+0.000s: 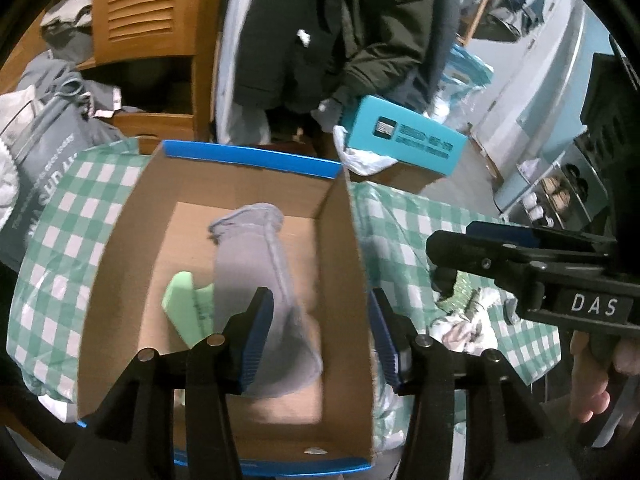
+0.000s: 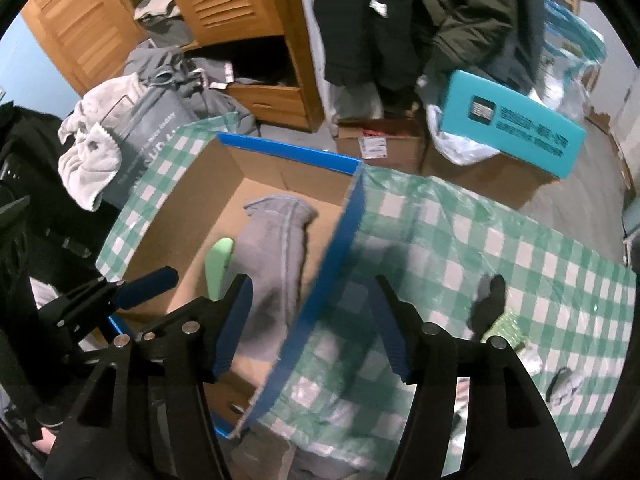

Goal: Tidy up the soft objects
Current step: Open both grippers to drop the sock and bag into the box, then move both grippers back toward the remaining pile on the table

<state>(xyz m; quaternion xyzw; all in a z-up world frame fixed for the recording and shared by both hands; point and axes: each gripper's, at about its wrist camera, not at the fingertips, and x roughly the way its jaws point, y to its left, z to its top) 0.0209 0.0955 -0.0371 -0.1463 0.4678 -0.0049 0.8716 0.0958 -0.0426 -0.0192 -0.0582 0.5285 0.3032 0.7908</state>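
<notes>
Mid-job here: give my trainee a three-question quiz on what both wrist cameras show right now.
1. True or false: the grey fabric sock lies inside the brown cardboard box with blue rim.
2. Which claw is shut? A) left claw B) right claw C) neither
3. Fill in: beside the sock lies a light ____ foam piece.

Key: 1 true; 2 C; 3 green.

box [image 1: 132,216] open-topped, sock [image 1: 256,272] filling middle

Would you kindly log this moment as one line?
left gripper: open | right gripper: open | grey sock, green sponge: in box
</notes>
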